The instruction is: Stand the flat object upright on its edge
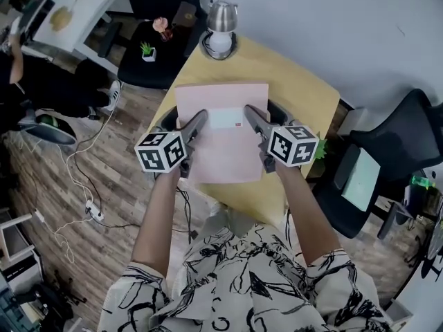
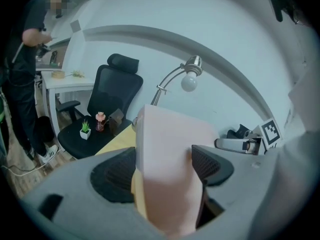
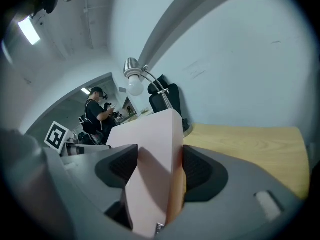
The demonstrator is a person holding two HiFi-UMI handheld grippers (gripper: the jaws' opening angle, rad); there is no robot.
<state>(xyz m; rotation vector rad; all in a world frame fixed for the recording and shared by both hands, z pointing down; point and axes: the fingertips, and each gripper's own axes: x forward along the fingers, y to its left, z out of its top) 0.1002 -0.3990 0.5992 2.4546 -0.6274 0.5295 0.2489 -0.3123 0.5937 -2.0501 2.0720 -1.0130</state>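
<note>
The pink flat box (image 1: 221, 133) is being held just over the wooden table (image 1: 304, 95), broad face upward. It is being clamped at its left edge by the left gripper (image 1: 199, 118) and at its right edge by the right gripper (image 1: 250, 112).

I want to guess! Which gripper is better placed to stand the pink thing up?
Right, probably. Both clamp the pink flat object, but pads of the right gripper sit snug on both faces; table shows beside one pad of the left gripper.
</note>
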